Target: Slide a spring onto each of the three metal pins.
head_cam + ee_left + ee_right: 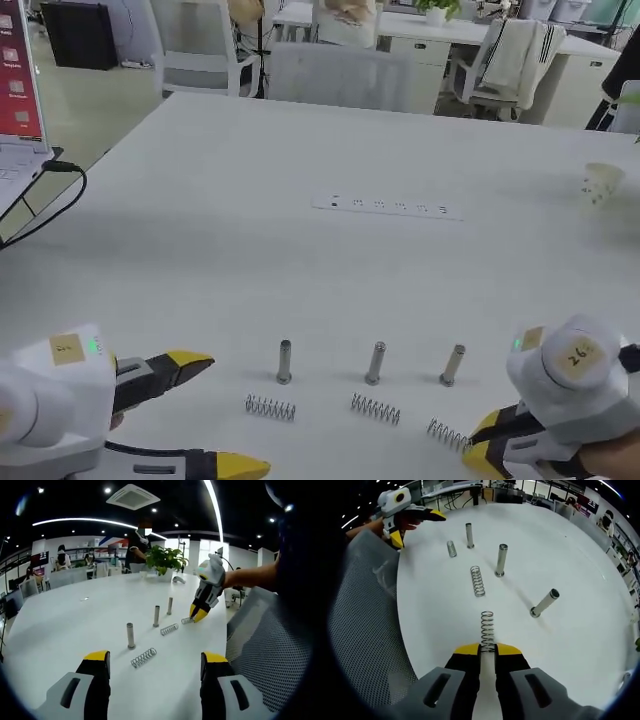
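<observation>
The big white table (300,160) holds it all. The left gripper (156,656), grey with yellow tips, has its jaws wide apart, with nothing in them. The right gripper (488,650) pinches one end of a little wire spring (487,627) that lies flat on the table. Three shiny metal pins (375,362) stand in a row. Two more springs (270,407) lie just in front of them.
</observation>
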`<state>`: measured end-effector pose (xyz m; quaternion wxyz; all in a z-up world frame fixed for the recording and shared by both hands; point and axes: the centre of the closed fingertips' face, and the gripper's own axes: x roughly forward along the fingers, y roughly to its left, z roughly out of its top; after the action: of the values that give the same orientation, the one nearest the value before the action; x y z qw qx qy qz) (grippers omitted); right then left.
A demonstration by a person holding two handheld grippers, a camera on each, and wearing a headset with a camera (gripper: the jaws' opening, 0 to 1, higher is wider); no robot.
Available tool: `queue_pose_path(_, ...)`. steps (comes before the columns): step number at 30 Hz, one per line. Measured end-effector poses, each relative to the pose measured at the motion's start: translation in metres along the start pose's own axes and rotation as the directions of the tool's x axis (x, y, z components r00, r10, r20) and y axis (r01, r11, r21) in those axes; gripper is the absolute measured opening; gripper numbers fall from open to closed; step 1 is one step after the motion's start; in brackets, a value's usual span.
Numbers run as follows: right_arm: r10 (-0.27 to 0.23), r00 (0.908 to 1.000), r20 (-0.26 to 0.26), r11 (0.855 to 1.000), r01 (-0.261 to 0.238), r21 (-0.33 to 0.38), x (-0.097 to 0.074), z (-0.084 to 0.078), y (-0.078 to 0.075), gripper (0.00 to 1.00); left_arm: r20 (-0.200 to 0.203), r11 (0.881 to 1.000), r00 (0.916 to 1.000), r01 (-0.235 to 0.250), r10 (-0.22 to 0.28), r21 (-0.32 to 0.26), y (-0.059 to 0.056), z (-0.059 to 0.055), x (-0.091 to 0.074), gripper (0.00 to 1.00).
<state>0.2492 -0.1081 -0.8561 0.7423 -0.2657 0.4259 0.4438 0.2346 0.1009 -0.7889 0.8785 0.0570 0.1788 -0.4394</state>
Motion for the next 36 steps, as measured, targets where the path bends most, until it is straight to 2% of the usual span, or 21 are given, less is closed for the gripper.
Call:
queue_pose_path(5,0.009,0.9999,0.013,1.0,-0.009,-0.014,-0.006,0.008,0.005,0.08,0.007,1.0,0.9997,0.025,-0.025,-0.013,-0.004,0.002,0.0,0.68)
queue_pose_path(18,0.041,0.9975,0.058,0.997,-0.037,-0.06,-0.021,0.037,0.021,0.08,0.055,0.997,0.996,0.073,-0.071,-0.028,-0.007,0.021,-0.002,0.6)
queue_pose_path(26,0.057,0.9963,0.064,0.991,-0.048,-0.128,-0.026,0.056,0.03,0.08,0.028,0.991,0.9912,0.128,-0.129,0.026,-0.014,0.03,0.002,0.52)
queue_pose_path(36,0.076,0.9949,0.066,0.975,-0.061,-0.215,-0.03,0.08,0.04,0.08,0.021,0.982,0.9832,0.18,-0.181,0.059,-0.019,0.041,0.009,0.45)
